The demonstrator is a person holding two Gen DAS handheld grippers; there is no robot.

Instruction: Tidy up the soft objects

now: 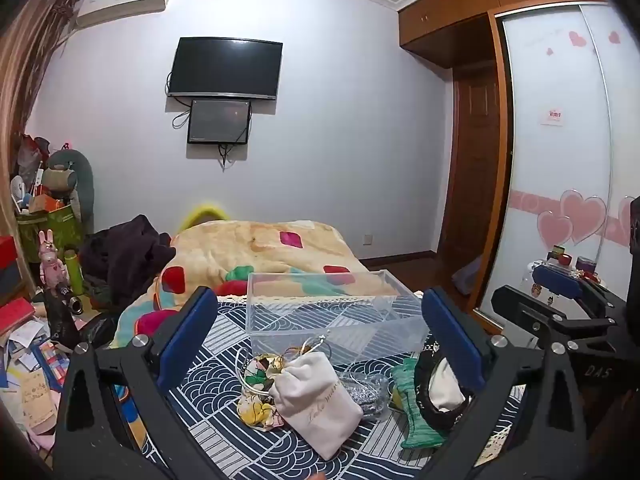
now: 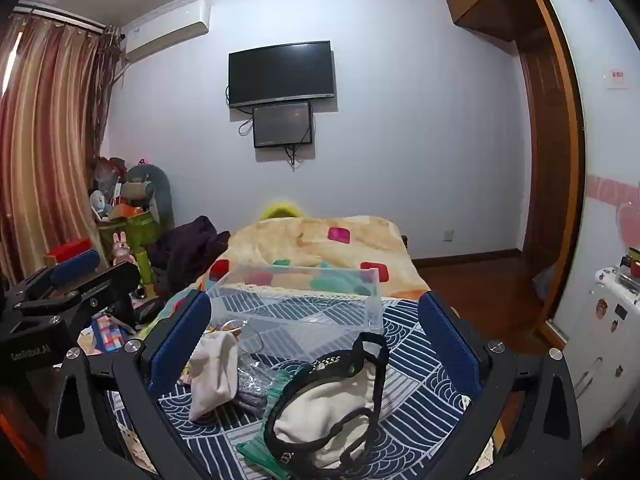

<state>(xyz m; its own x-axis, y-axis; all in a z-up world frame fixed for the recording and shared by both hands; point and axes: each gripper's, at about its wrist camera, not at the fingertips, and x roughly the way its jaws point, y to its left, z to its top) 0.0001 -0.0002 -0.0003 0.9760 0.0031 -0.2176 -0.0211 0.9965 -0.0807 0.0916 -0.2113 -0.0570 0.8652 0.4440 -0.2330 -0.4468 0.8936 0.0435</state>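
A clear plastic box point(image 1: 320, 308) point(image 2: 304, 304) stands empty on the blue patterned cloth point(image 1: 224, 340). In front of it lies a pile of soft things: a white drawstring pouch point(image 1: 316, 400) point(image 2: 214, 372), a floral cloth point(image 1: 256, 408), a silver glittery piece point(image 1: 368, 392), a green knitted piece point(image 1: 412, 404) and a cream bag with black trim point(image 2: 332, 412) point(image 1: 444, 392). My left gripper point(image 1: 320, 344) is open above the pouch and holds nothing. My right gripper point(image 2: 316, 344) is open above the cream bag and holds nothing.
A colourful blanket point(image 1: 256, 256) covers the bed beyond the box. Dark clothes point(image 1: 124, 256) and clutter lie at the left. A wardrobe with heart stickers point(image 1: 560, 160) stands at the right. A small white fridge point(image 2: 612, 340) is at the right.
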